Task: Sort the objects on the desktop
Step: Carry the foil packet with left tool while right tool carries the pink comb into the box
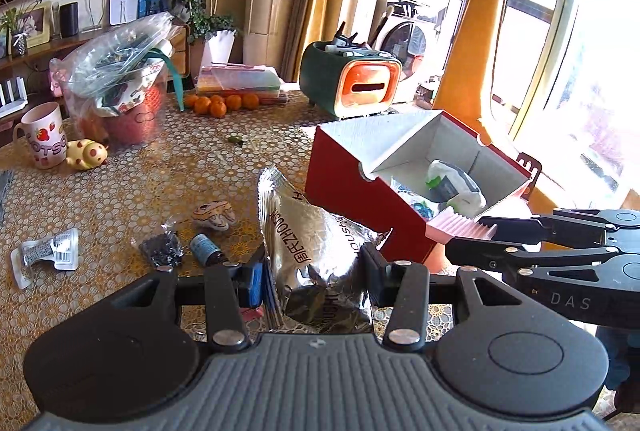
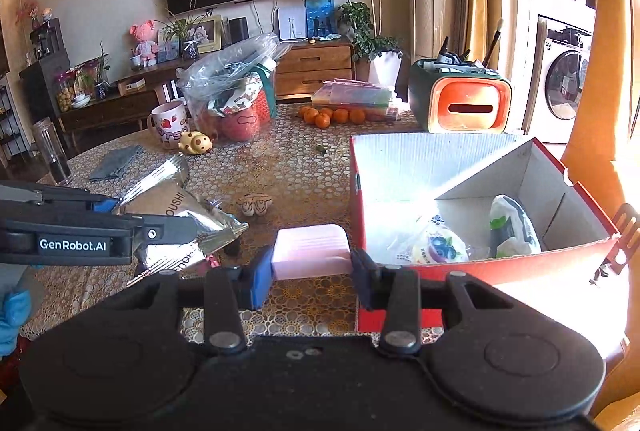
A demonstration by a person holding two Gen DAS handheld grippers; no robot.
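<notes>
My left gripper (image 1: 316, 275) is shut on a crinkled silver foil pouch (image 1: 316, 243) and holds it above the table, left of the red cardboard box (image 1: 340, 187). My right gripper (image 2: 310, 271) is shut on a pink ribbed block (image 2: 310, 251), just left of the box's near corner (image 2: 480, 267). The box is open and holds several packets (image 2: 512, 227). The pouch (image 2: 180, 219) and left gripper (image 2: 168, 227) show at the left of the right wrist view. The pink block (image 1: 460, 227) and right gripper (image 1: 486, 235) show at the box corner in the left wrist view.
On the patterned table lie a small white packet (image 1: 46, 255), a dark bag (image 1: 162, 251), a small bottle (image 1: 206, 249) and a striped figurine (image 1: 214, 215). Farther back stand a mug (image 1: 44, 139), a plastic-covered basket (image 1: 120, 87), oranges (image 1: 220, 103) and a green-orange organiser (image 1: 352, 79).
</notes>
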